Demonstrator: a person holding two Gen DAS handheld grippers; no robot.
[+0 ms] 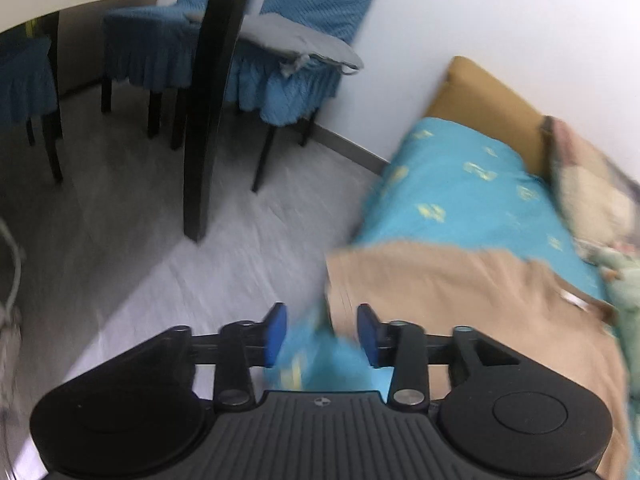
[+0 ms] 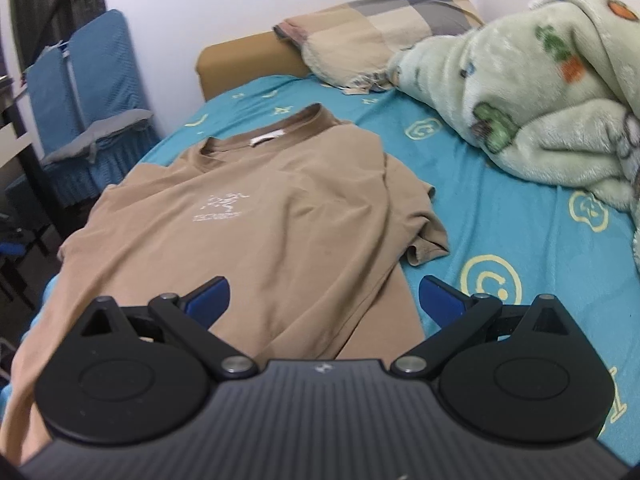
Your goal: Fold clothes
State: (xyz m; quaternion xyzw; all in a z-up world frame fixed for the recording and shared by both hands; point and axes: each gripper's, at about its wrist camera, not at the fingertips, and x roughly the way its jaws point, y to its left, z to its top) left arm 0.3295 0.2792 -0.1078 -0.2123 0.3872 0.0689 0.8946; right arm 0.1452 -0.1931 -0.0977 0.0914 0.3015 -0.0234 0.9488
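Over tan T-shirt (image 2: 256, 216), wide-open right gripper (image 2: 324, 300)

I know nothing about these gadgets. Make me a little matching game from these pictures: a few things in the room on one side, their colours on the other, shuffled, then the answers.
Things:
1. T-shirt
2. Bedsheet
3. Blanket
4. Seat cushion

Colours:
A. Grey
B. Pale green with cartoon prints
C. Tan brown
D. Turquoise with yellow motifs

Pairs: 1-C, 2-D, 3-B, 4-A
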